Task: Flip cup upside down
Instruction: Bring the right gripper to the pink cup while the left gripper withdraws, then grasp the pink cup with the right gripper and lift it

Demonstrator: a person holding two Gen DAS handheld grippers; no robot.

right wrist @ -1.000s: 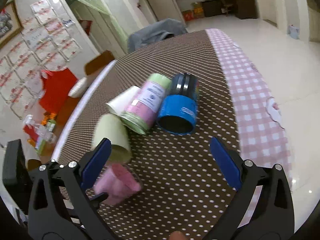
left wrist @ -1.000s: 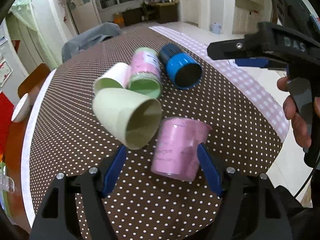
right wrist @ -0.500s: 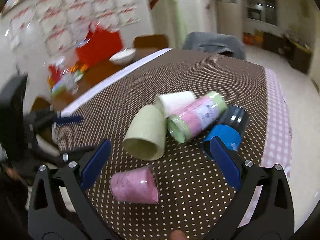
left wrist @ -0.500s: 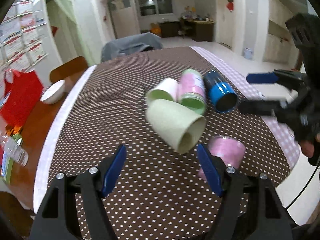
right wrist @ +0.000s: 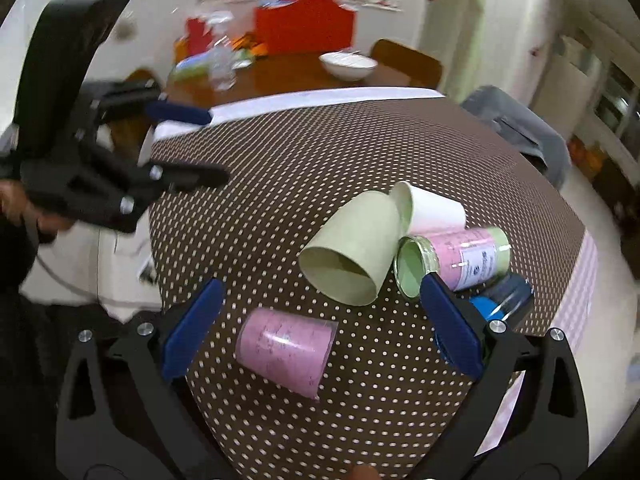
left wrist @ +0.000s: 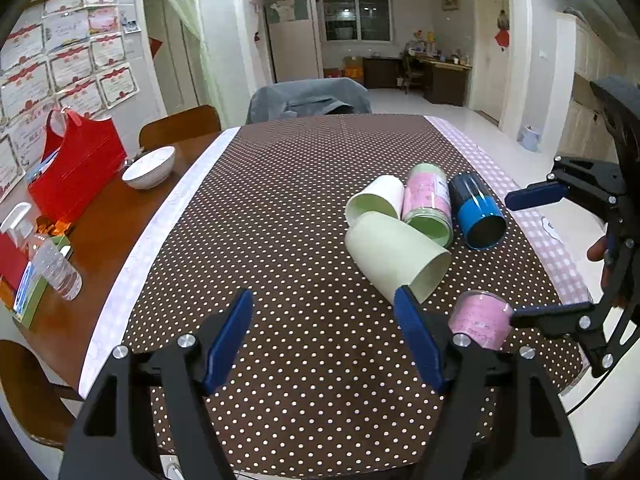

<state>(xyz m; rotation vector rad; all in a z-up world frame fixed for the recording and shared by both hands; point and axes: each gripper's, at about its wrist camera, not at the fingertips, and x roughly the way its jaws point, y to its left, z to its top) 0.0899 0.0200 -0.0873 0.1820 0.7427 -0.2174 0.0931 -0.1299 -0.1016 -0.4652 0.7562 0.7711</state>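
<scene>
A pink cup point(left wrist: 482, 323) stands upside down, wide rim on the dotted tablecloth point(left wrist: 288, 248), near the table's front right; it also shows in the right wrist view point(right wrist: 286, 347). My left gripper point(left wrist: 324, 336) is open and empty, pulled back to the left of it. My right gripper point(right wrist: 320, 332) is open and empty, its fingers either side of the pink cup and above it. A pale green cup point(left wrist: 394, 256), a white cup point(left wrist: 378, 202), a pink-labelled green jar point(left wrist: 427, 204) and a blue cup point(left wrist: 478, 216) lie on their sides behind it.
A wooden table at the left holds a white bowl point(left wrist: 149, 167), a red bag point(left wrist: 74, 170) and a plastic bottle point(left wrist: 54, 266). A chair draped in grey cloth point(left wrist: 308, 98) stands at the table's far end. The pink checked cloth edge point(left wrist: 552, 248) runs along the right.
My left gripper has let go of the pink cup and drawn back up and to the left. My right gripper has swung round over the pink cup.
</scene>
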